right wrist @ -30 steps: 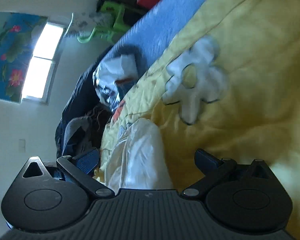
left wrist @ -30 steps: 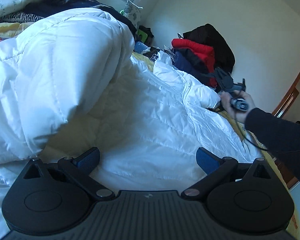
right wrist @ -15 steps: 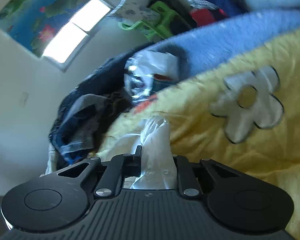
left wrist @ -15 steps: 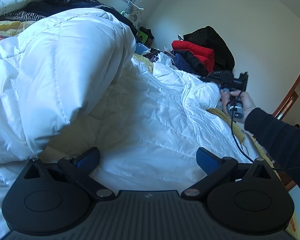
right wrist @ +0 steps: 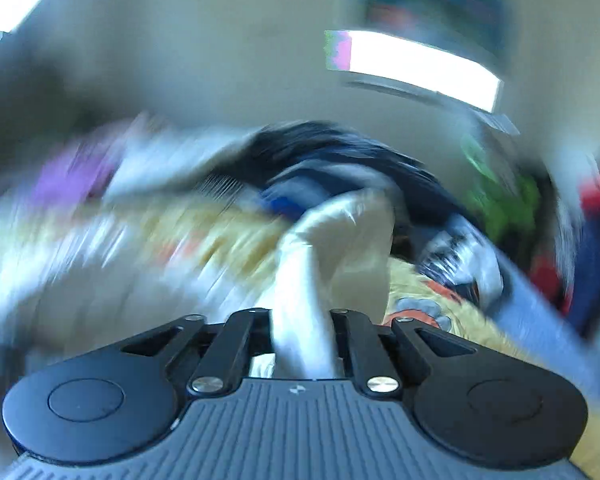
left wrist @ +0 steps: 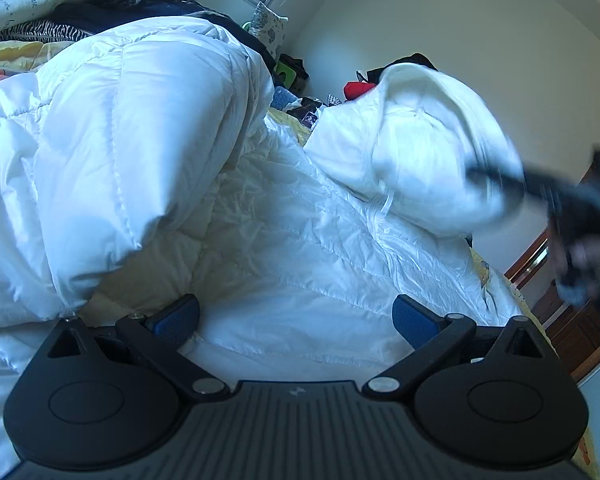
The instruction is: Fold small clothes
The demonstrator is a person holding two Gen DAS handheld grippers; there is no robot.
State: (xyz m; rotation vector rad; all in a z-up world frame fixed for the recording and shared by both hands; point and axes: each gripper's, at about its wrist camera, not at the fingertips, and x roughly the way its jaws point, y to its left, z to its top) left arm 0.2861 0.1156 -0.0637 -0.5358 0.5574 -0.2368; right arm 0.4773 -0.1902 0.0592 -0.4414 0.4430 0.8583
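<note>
A white puffer jacket (left wrist: 300,240) lies spread on the bed, its left part folded over in a thick roll (left wrist: 140,140). My left gripper (left wrist: 296,316) hovers low over the jacket's body, open, with nothing between its blue pads. My right gripper (right wrist: 302,320) pinches the jacket's white sleeve (right wrist: 332,248) between its fingers; its jaws are opening slightly while the fabric stays between them. In the left wrist view that sleeve (left wrist: 420,152) hangs lifted and blurred at the right, with the right gripper (left wrist: 500,180) a dark streak beside it.
Yellow bedspread (left wrist: 484,272) shows at the jacket's right edge. Dark and red clothes (left wrist: 356,88) are piled by the far wall, more bedding and clothes at top left (left wrist: 60,20). Wooden furniture (left wrist: 560,320) stands at the right. The right wrist view is heavily blurred.
The right gripper closed on the white sleeve, rolled over and swung up fast, lifting the sleeve off the bed. The left gripper stayed put and open.
</note>
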